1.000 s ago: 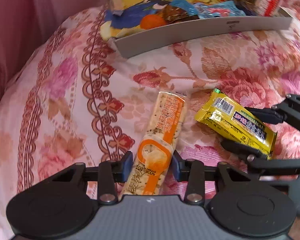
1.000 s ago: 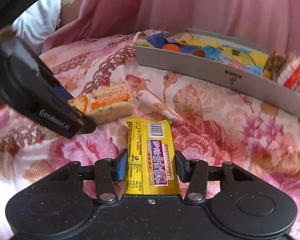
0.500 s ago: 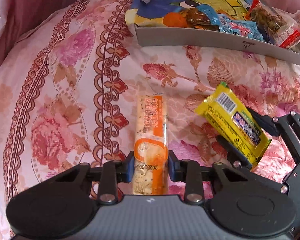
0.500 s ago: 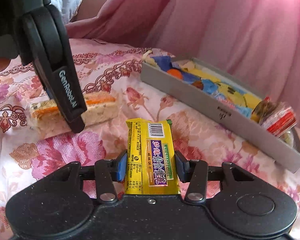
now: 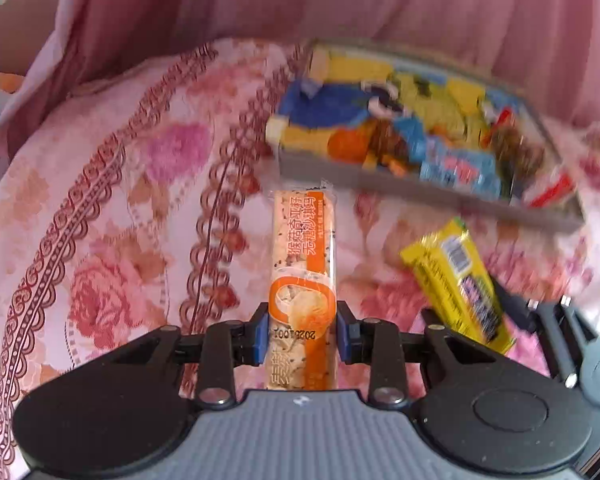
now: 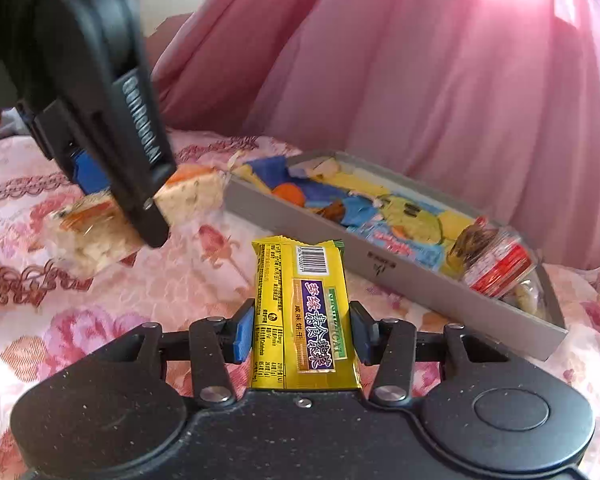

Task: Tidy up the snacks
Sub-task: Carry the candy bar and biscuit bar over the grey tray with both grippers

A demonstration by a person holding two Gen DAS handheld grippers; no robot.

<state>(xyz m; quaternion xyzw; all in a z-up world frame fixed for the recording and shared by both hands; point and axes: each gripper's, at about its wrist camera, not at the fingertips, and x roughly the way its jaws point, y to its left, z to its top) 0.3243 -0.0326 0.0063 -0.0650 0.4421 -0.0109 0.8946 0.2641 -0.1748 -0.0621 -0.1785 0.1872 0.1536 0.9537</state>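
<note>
My left gripper point(image 5: 302, 334) has its jaws pinched on the lower third of the orange cracker bar point(image 5: 303, 276), the blue pads point(image 5: 261, 336) flat against the wrapper's long sides, and the bar points forward off the bed toward the tray. My right gripper point(image 6: 302, 334) has its jaws closed the same way on the yellow biscuit pack point(image 6: 302, 312), gripped low with the barcode end sticking out ahead. Both packs look light, and I judge them stiff enough along their length to stay straight while carried, though the film is glossy and likely slippery, and the crackers inside would probably crumble if I squeezed harder. Holding across the narrow width near one end seems right, since the free end can go in first. In the right view the left gripper hangs high and to the left, tilted downward, with its bar clear of the floral bedspread point(image 5: 100, 240). In the left view my right gripper sits low at the right edge, its pack angled up and leftward. Ahead of both lies the grey tray point(image 6: 420, 284) on the bed, already holding several wrapped snacks, with a pink curtain point(image 6: 420, 80) behind it.
</note>
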